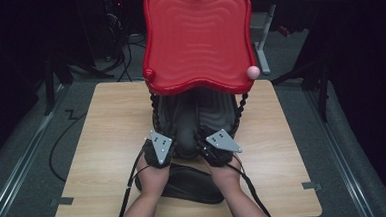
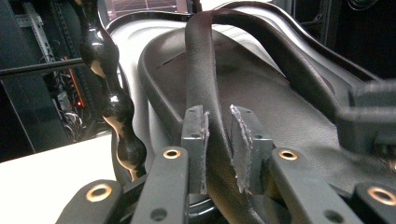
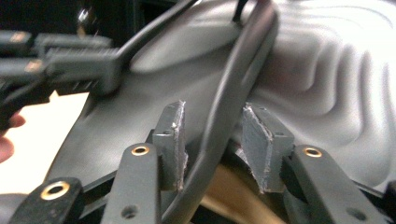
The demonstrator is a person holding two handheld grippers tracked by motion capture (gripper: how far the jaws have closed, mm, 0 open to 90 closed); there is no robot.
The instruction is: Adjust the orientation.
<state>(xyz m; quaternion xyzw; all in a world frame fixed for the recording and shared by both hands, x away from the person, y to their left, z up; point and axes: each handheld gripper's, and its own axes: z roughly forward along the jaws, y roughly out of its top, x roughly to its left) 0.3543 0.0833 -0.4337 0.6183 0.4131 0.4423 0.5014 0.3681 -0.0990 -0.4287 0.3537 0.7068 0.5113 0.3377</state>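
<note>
gripping black strap (image 2: 201, 70) w/ left gripper (image 2: 218, 149), strap running lengthwise away.

Strap (image 3: 224, 93) blurred between right jaws

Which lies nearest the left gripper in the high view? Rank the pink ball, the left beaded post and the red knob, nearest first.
1. Left beaded post, just beyond the left gripper.
2. Red knob, left corner of the tray.
3. Pink ball, tray's right corner.
</note>
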